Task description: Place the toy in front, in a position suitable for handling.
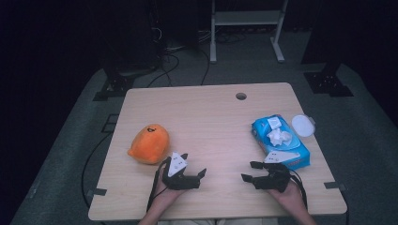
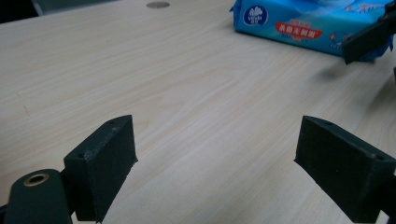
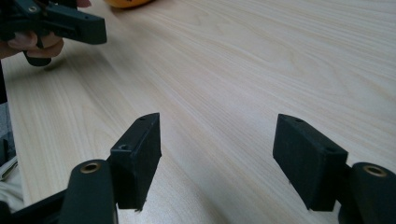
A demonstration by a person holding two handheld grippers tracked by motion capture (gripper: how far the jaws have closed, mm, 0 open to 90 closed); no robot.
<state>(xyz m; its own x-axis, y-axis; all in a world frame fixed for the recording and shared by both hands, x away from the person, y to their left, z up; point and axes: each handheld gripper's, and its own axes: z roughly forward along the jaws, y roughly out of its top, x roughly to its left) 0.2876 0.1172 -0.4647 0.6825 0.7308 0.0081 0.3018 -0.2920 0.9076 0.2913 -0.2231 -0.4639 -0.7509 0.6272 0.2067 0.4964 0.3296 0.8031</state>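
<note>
My left gripper (image 1: 193,165) rests low over the wooden table (image 1: 206,117) near its front edge, open, with only bare wood between its jaws (image 2: 217,163). My right gripper (image 1: 251,171) faces it from the right, also open and holding nothing (image 3: 219,158). An orange plush toy (image 1: 149,144) lies just left of and beyond the left gripper. A blue pack of wet wipes (image 1: 280,143) lies just beyond the right gripper, with a crumpled white wipe (image 1: 279,136) on top. In the right gripper view the left gripper (image 3: 60,21) is at the top left beside the plush toy (image 3: 126,2).
A white round lid (image 1: 302,125) lies at the table's right edge beside the pack. A cable hole (image 1: 241,96) sits near the far edge. In the left gripper view the blue pack (image 2: 299,23) lies ahead on the right. Stands and cables occupy the dark floor behind.
</note>
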